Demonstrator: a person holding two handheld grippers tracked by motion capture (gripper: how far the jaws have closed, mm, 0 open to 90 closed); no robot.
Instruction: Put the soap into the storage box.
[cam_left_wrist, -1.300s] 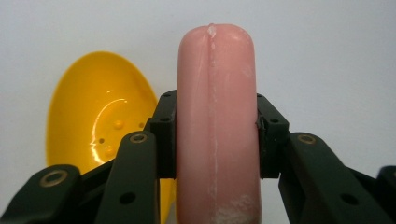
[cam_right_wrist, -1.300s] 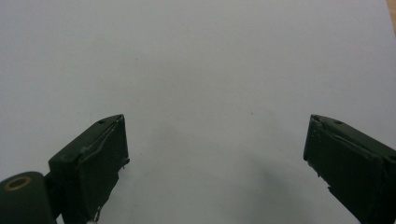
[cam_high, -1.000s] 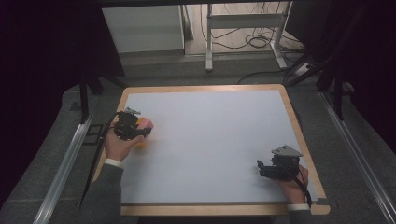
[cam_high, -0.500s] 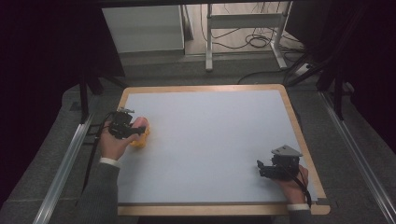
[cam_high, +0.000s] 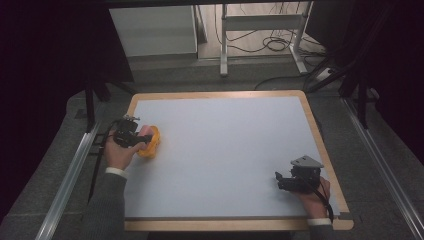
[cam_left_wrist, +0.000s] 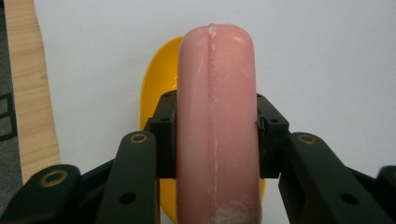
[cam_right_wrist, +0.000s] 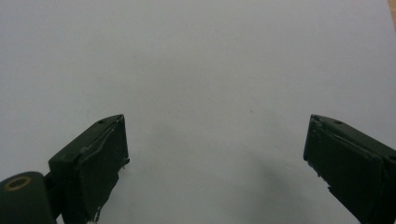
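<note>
My left gripper (cam_left_wrist: 215, 126) is shut on a pink sausage-shaped piece (cam_left_wrist: 215, 116), which runs lengthwise between the jaws. Under it lies a yellow oval dish (cam_left_wrist: 159, 79) on the white table top. In the high view the left gripper (cam_high: 141, 138) is at the table's left side, with the pink piece (cam_high: 147, 131) over the yellow dish (cam_high: 151, 145). My right gripper (cam_high: 278, 181) rests near the front right corner, held in a hand. Its jaws (cam_right_wrist: 217, 149) stand wide apart over bare white surface, with nothing between them.
The white table top (cam_high: 225, 150) has a wooden rim (cam_high: 320, 140). Metal rails (cam_high: 70, 170) run along both sides. A white cabinet (cam_high: 155, 30), a metal frame (cam_high: 260, 25) and floor cables (cam_high: 280, 45) lie beyond the far edge.
My left hand has shifted slightly towards the table's left edge with the pink piece and the yellow dish. The right gripper has stayed in place.
</note>
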